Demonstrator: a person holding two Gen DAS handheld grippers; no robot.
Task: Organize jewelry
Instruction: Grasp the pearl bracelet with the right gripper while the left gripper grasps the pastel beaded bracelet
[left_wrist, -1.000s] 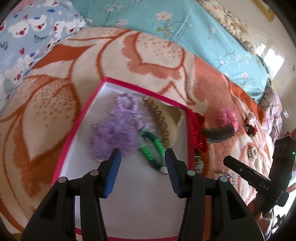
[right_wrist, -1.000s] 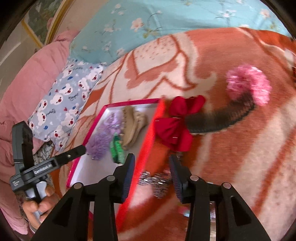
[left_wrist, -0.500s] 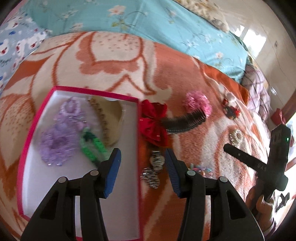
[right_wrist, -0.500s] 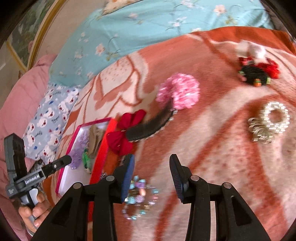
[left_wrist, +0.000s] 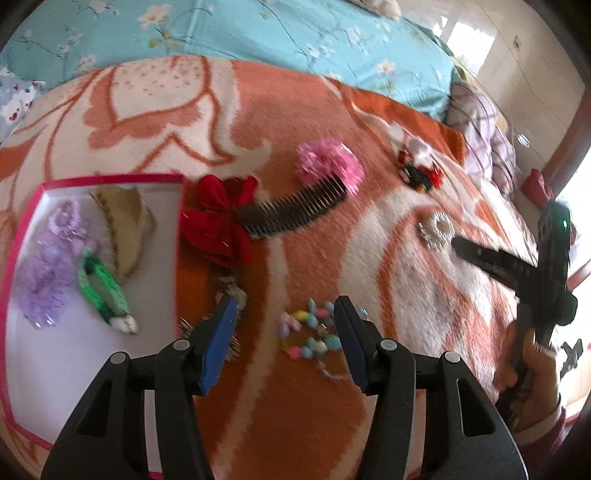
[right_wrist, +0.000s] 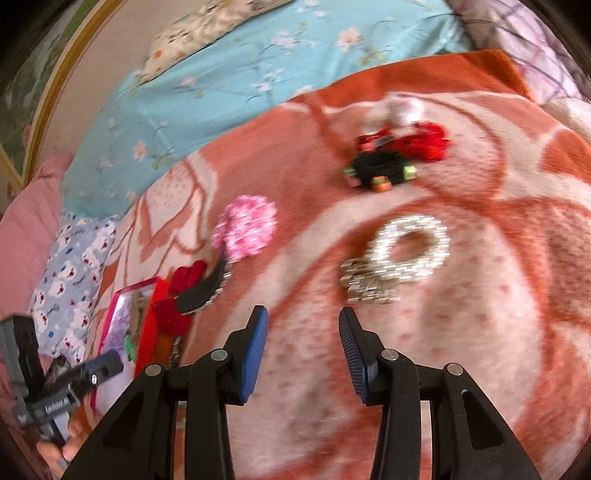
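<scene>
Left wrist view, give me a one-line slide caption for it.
Open left tongs hover above a pastel bead bracelet on the orange blanket, beside the pink-rimmed box already holding hair accessories.

Bright daylight from the right, motion blur throughout, heavy fisheye bending at edges.

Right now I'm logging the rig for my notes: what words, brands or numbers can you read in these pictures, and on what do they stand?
White lettering on the black handheld left tool, seen from the right wrist: blurred, not readable.
White marks at the lower right edge of the left wrist view: partly hidden, not readable.
Small prints on the blue bear-pattern pillow: too small to read.
</scene>
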